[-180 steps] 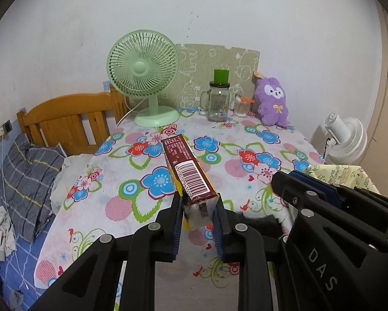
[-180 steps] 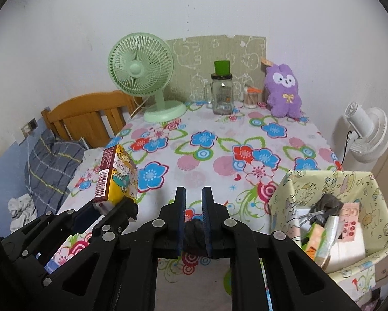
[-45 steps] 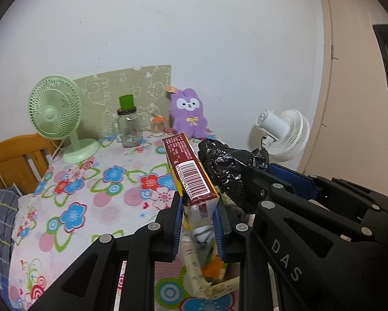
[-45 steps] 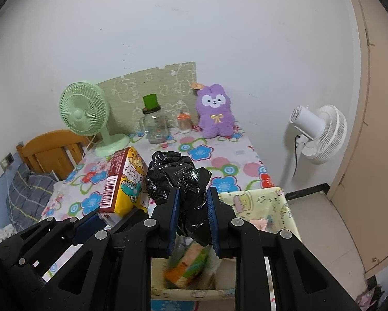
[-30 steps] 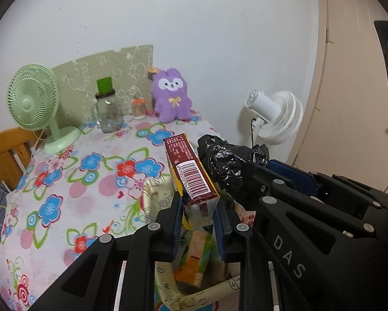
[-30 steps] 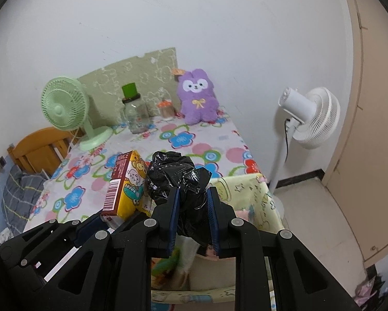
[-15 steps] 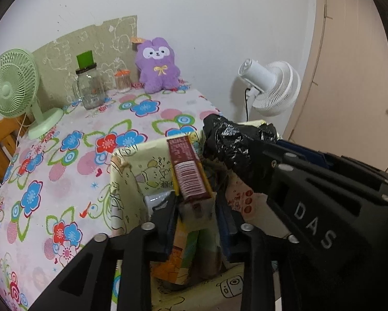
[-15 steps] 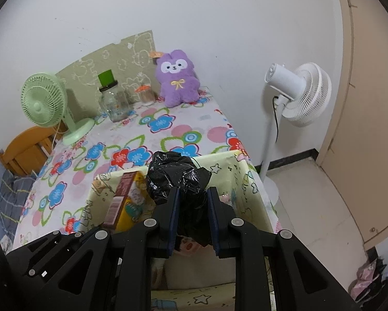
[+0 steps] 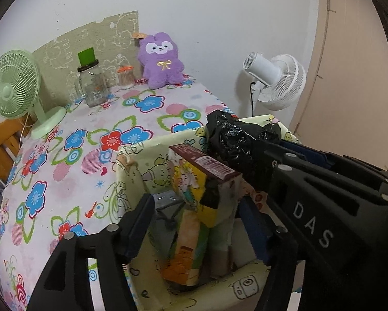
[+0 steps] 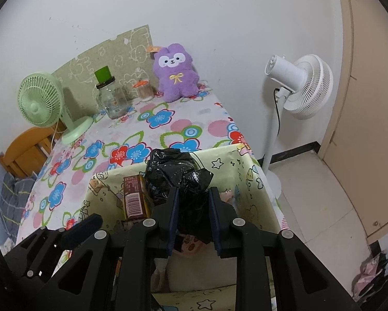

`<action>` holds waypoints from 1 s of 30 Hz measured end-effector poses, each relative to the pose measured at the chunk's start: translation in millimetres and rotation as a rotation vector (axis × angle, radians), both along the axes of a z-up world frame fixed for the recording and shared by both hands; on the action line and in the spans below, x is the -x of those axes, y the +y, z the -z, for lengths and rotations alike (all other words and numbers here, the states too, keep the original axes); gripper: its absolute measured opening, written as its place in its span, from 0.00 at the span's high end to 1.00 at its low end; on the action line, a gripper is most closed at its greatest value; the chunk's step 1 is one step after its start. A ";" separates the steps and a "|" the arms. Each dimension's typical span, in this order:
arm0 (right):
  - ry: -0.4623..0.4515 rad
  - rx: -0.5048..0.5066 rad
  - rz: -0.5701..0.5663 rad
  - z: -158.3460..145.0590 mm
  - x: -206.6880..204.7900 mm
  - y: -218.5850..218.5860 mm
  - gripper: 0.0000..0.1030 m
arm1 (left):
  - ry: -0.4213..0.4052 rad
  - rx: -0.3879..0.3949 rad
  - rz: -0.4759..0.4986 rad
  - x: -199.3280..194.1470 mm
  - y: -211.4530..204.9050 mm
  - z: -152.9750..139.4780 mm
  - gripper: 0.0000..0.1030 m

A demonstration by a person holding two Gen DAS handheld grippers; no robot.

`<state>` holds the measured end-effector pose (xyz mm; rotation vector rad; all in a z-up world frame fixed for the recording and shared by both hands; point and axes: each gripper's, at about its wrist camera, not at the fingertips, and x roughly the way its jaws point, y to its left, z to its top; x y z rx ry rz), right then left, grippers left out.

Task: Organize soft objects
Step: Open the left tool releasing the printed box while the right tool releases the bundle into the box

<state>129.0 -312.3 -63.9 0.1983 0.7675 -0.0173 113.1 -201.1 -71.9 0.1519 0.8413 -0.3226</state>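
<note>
My left gripper (image 9: 198, 220) is open over the pale yellow cartoon-print storage bin (image 9: 131, 155). The brown and yellow snack packet (image 9: 201, 181) stands free between its fingers, inside the bin among other packets. My right gripper (image 10: 192, 207) is shut on a crumpled black plastic bag (image 10: 178, 178) and holds it over the same bin (image 10: 256, 189). The packet (image 10: 133, 197) shows to the left of the bag. In the left wrist view the black bag (image 9: 233, 142) sits just right of the packet.
The bin stands beside the flowered table (image 9: 72, 155). On the table's far side are a green desk fan (image 9: 12, 88), a glass jar (image 9: 91, 85) and a purple plush bunny (image 9: 161, 62). A white floor fan (image 10: 297, 85) stands at the right. A wooden chair (image 10: 25, 150) is at the left.
My left gripper has opened and let go of the snack packet, which now rests in the bin. Both grippers have moved lower over the bin. The right one still holds the black bag.
</note>
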 end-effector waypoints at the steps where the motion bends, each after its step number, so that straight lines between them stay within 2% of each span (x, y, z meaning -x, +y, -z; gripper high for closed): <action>1: 0.001 -0.001 -0.004 0.4 -1.0 0.9 0.73 | 0.000 -0.003 -0.008 -0.7 1.4 -0.5 0.25; 4: 0.008 -0.014 -0.017 2.0 -2.9 4.1 0.69 | 0.001 0.003 -0.010 -2.1 4.3 -1.9 0.24; 11: 0.014 -0.030 -0.016 3.6 0.1 6.5 0.48 | -0.007 0.008 -0.001 0.5 5.5 -3.6 0.20; 16: -0.002 -0.030 -0.001 1.1 8.0 5.1 0.38 | -0.014 0.011 0.002 4.1 4.4 -5.9 0.16; 23: -0.045 0.001 0.018 -9.7 21.4 6.7 0.19 | -0.030 0.027 -0.009 10.5 7.5 -13.7 0.09; 30: -0.104 0.013 0.042 -21.7 36.8 8.9 0.11 | -0.066 0.028 -0.024 20.4 13.8 -23.8 0.04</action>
